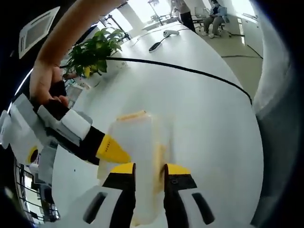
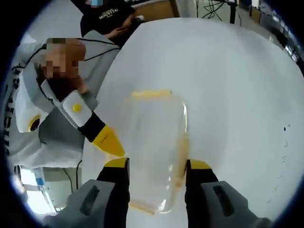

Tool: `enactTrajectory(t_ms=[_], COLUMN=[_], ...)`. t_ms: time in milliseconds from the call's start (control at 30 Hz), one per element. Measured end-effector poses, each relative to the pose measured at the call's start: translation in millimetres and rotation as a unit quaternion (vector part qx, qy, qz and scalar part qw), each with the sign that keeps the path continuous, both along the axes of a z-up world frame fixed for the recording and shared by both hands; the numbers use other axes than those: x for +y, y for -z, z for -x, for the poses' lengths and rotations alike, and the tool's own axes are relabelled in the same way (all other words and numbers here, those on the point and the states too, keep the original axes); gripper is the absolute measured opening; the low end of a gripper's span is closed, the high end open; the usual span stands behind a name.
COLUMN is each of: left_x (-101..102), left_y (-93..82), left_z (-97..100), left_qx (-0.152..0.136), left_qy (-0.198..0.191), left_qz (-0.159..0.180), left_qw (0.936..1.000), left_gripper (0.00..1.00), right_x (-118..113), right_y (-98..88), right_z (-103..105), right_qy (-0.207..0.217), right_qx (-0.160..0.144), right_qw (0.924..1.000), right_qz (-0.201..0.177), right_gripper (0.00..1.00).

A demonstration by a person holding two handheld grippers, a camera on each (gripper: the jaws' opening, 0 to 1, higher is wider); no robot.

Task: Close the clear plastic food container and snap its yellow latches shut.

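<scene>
1. Looking along the left gripper [image 1: 149,171] in the left gripper view, we see its two yellow-tipped jaws rise at 6 o'clock, set close on the clear plastic food container [image 1: 137,161]; the container's near edge sits between them, so we read this gripper as clenched on it.
2. We see the right gripper [image 1: 111,151] come in from 9 o'clock in the same view, its yellow tip touching the container's side, a hand [image 1: 42,83] holding it higher up.
3. In the right gripper view, the right gripper [image 2: 156,166] stands wide, its jaws released on either side of the container [image 2: 156,147], which lies on the white table [image 2: 237,95].
4. We see yellow latches [image 2: 151,94] at the container's far end, at 12 o'clock, and along its 3 o'clock side.
5. Farther off in the left gripper view, a black cable [image 1: 190,70] crosses the table [image 1: 209,123], with a green plant [image 1: 92,52] at 10 o'clock.
6. A seated person [image 2: 57,123] in grey shows at 9 o'clock in the right gripper view.
</scene>
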State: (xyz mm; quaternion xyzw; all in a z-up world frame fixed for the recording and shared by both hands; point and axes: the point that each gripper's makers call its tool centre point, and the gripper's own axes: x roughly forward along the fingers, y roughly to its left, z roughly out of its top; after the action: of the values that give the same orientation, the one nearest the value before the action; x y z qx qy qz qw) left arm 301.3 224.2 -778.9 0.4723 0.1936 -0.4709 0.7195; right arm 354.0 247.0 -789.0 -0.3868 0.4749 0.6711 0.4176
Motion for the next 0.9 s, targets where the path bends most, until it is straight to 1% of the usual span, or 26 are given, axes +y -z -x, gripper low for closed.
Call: enactTrajectory(t_ms=[33,67,100,133,200,267,333,400,467,500,600,633,667,733,767,800,833,867,900], left_x=[-0.2,0.2,0.1,0.4,-0.1,-0.4,-0.6,-0.4,-0.3,0.2,0.5,0.3,-0.7,0.4,1.7,4.8,7.6,6.5,6.8], left_y=[-0.1,-0.6,-0.3,-0.4,-0.7,-0.8,-1.6,-2.4,-3.1,-3.2,-3.4,-1.6,-0.6,3.5,3.3,2.4,1.1,-3.6,-6.6], left_z=[0.3,2.6,3.5,3.6,3.8,3.8,3.9,3.8,3.9,4.1,5.3,8.4,10.2,13.6,13.2,13.1,14.1,17.3,19.2], left_qx=[0.0,0.005,0.003,0.0,-0.001,-0.004,-0.007,-0.01,-0.014,-0.019,-0.033,-0.029,-0.02,0.008,0.008,0.009,0.018,0.049,0.074], left_qy=[0.0,0.0,0.004,0.003,0.002,0.003,0.003,0.004,0.007,0.012,0.02,0.028,0.025,0.003,0.001,-0.005,-0.016,-0.036,-0.047], left_qz=[0.001,0.006,0.006,0.008,0.013,0.013,0.013,0.012,0.011,0.013,0.018,0.017,0.026,0.048,0.048,0.044,0.047,0.082,0.101], left_qw=[1.0,1.0,1.0,1.0,0.9999,0.9999,0.9999,0.9999,0.9998,0.9997,0.9991,0.999,0.9992,0.9988,0.9988,0.999,0.9986,0.9947,0.991], left_gripper=[0.15,0.15,0.14,0.15,0.15,0.15,0.15,0.15,0.16,0.16,0.18,0.22,0.27,0.39,0.41,0.42,0.43,0.45,0.5], right_x=[5.4,6.3,4.7,4.7,1.5,3.4,0.3,0.0,-0.8,-0.3,-3.8,-5.0,-2.8,-1.9,-2.8,-7.5,-12.5,-16.0,-18.8], right_y=[-1.1,-2.6,-1.7,-1.3,-1.3,-0.8,-3.0,-3.9,-5.8,-7.2,-10.4,-11.4,-11.6,-14.3,-16.2,-16.9,-17.8,-18.3,-20.0], right_z=[12.2,-0.1,-2.4,-3.2,-4.0,-8.1,-3.7,-4.9,-4.1,-3.8,-4.6,-5.8,-8.6,-8.0,-8.4,-5.0,-4.0,3.0,5.1], right_qy=[-0.006,-0.011,-0.015,-0.017,-0.022,-0.023,-0.024,-0.016,-0.003,0.007,0.043,0.05,0.05,0.041,0.038,0.027,0.027,0.033,0.036], right_qx=[0.04,0.013,0.011,0.01,0.015,0.02,0.021,0.023,0.021,0.011,-0.007,-0.012,-0.03,-0.061,-0.073,-0.093,-0.099,-0.1,-0.1], right_qw=[0.9992,0.9998,0.9997,0.9997,0.9993,0.9991,0.9991,0.9994,0.9998,0.9997,0.9982,0.9975,0.9959,0.9925,0.9905,0.9893,0.9891,0.9889,0.9883], right_qz=[-0.002,0.007,0.015,0.016,0.026,0.03,0.028,0.019,-0.002,-0.02,-0.041,-0.048,-0.069,-0.098,-0.11,-0.109,-0.106,-0.105,-0.11], right_gripper=[0.39,0.39,0.39,0.39,0.4,0.4,0.41,0.42,0.43,0.43,0.43,0.43,0.44,0.46,0.47,0.48,0.5,0.55,0.61])
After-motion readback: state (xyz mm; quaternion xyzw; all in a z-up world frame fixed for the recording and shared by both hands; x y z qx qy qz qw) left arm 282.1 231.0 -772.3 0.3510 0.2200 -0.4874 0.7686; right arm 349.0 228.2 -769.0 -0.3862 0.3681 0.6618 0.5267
